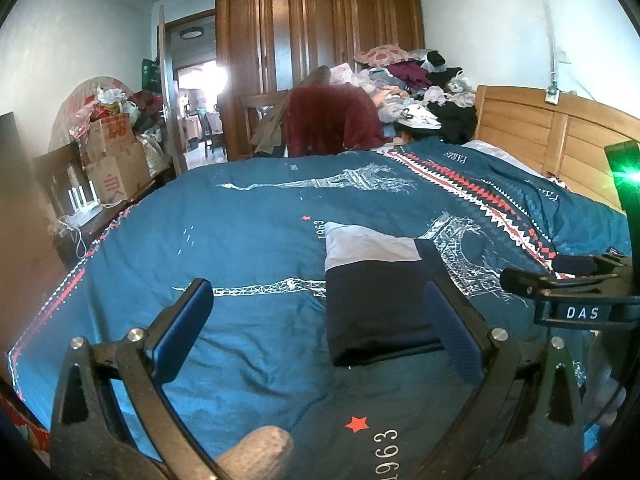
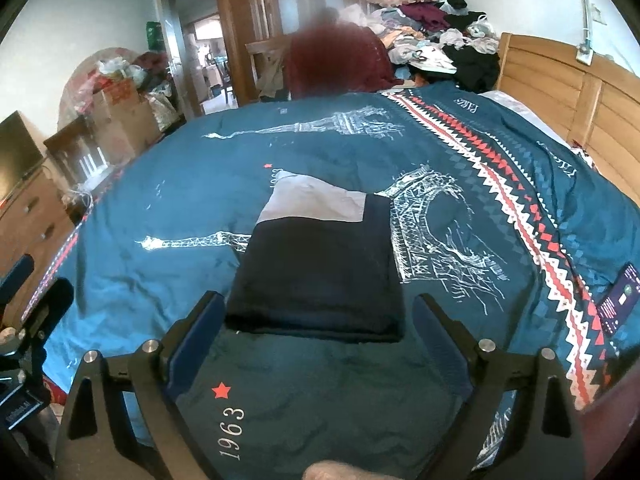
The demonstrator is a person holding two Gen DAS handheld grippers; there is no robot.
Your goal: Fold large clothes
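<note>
A folded garment (image 1: 372, 300), dark navy with a pale grey panel at its far end, lies flat on the blue bedspread (image 1: 248, 240). In the right wrist view the same folded garment (image 2: 320, 268) lies just beyond the fingertips. My left gripper (image 1: 320, 308) hangs open over the bed, its right finger beside the garment's right edge, nothing held. My right gripper (image 2: 316, 320) is open too, its fingers standing either side of the garment's near edge. The right gripper's body (image 1: 576, 300) shows at the right edge of the left wrist view.
A person in a dark red top (image 1: 332, 120) bends at the far side of the bed. A clothes pile (image 1: 420, 84) lies by the wooden headboard (image 1: 552, 136). Cardboard boxes (image 1: 112, 160) stand at the left. A phone (image 2: 618, 298) lies on the bedspread at right.
</note>
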